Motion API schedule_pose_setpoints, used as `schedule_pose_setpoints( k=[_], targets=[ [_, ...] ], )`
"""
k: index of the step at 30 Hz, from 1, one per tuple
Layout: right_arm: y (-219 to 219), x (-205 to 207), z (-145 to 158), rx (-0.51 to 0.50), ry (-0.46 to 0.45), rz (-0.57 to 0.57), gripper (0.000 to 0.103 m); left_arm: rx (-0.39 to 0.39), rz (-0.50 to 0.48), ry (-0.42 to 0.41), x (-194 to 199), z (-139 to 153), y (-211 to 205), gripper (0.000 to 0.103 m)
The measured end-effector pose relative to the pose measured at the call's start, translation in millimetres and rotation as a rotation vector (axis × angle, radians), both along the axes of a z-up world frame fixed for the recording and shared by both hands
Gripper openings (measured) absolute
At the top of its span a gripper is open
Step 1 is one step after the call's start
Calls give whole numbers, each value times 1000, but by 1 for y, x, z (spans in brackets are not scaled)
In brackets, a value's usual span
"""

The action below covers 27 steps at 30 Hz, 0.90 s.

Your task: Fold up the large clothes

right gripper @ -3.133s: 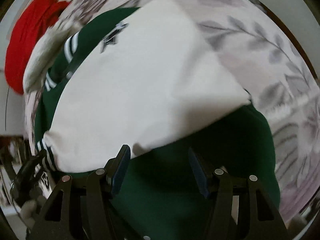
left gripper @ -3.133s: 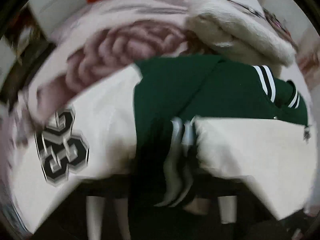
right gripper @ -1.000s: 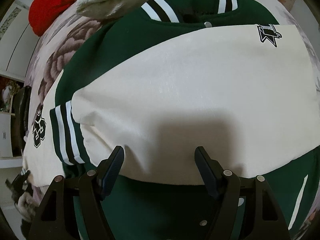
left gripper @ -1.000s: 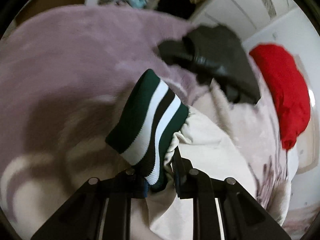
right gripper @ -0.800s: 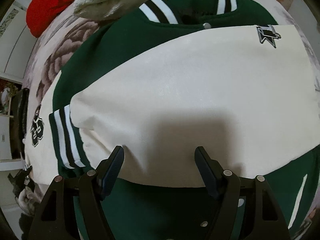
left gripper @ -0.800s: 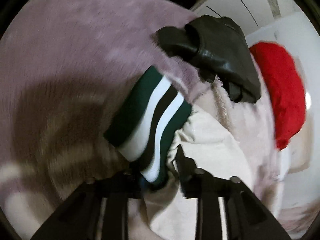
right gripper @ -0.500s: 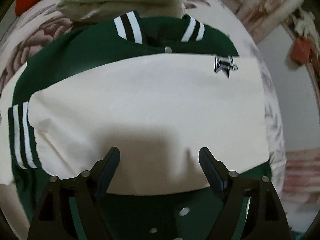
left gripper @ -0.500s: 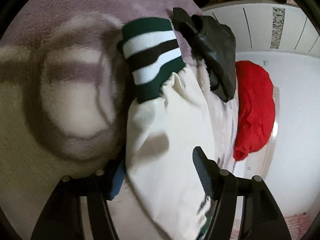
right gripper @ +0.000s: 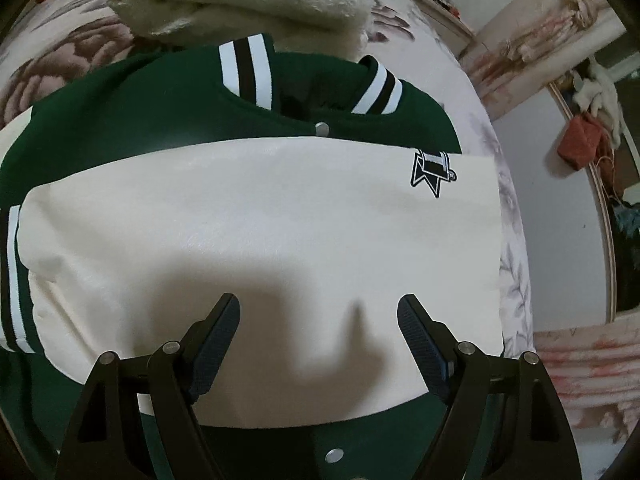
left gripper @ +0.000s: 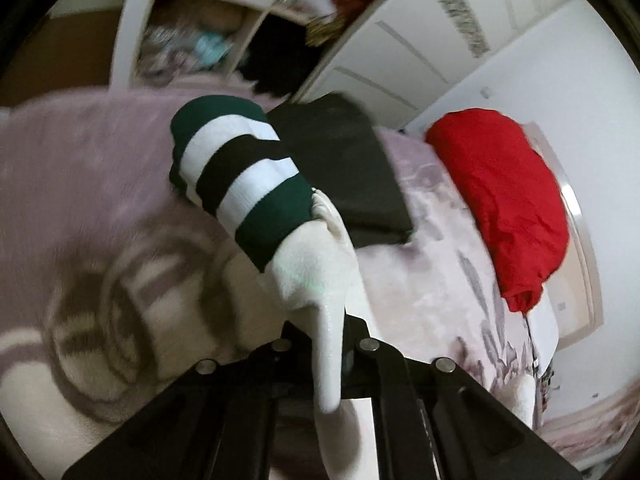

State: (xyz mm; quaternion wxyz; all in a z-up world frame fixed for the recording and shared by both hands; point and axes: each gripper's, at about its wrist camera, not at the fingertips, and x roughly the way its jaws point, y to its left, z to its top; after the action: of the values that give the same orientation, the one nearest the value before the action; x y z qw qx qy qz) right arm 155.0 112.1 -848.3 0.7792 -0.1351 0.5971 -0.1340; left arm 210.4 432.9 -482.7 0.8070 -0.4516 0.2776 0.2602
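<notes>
- Since half a second ago my left gripper [left gripper: 326, 344] has clamped onto the cream sleeve [left gripper: 320, 280] of the green-and-cream varsity jacket [right gripper: 256, 240] and lifted it; the green, white and black striped knit cuff [left gripper: 236, 176] now hangs out in front, clear of the bed.
- My right gripper [right gripper: 320, 336] has its fingers spread wide and grips nothing; it hovers over the other cream sleeve, which is already folded across the jacket's green chest.
- I judge this to be the second sleeve fold: the held sleeve next needs carrying across the jacket body and laying flat over the first, without dragging the body askew.
- The jacket lies on a fuzzy mauve floral blanket [left gripper: 80, 184] covering the bed.
- Around it are a folded black garment [left gripper: 348, 176], a crumpled red garment [left gripper: 504, 196] and a fluffy cream fleece bundle [right gripper: 240, 0] just beyond the collar.
- White wardrobe doors [left gripper: 400, 52] and open shelves stand behind.
</notes>
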Motion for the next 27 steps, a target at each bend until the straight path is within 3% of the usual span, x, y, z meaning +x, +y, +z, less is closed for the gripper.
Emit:
schedule_pose_setpoints(
  k=[5,9,15,19,24,27],
  targets=[
    [-7,3,-2,46,1,15,83,148,-78,-65,27,65,-41,2],
    [-12,2,5,102,-1,38,83,292,-176,-73,48,116,-104,2],
    [-49,-2,14,316,15,43,83,462,-426,-54,69,152,-249,2],
    [-111,-13,25,400,23,-28,83,525,-636,-44,79,154,-368,2],
    [-226,-45,33,506,48,-192,83,477,-882,-52,87,128,-514,2],
    [-288,-70,33,503,55,-270,83,448,-1028,-15,89,98,-598,2]
  ],
)
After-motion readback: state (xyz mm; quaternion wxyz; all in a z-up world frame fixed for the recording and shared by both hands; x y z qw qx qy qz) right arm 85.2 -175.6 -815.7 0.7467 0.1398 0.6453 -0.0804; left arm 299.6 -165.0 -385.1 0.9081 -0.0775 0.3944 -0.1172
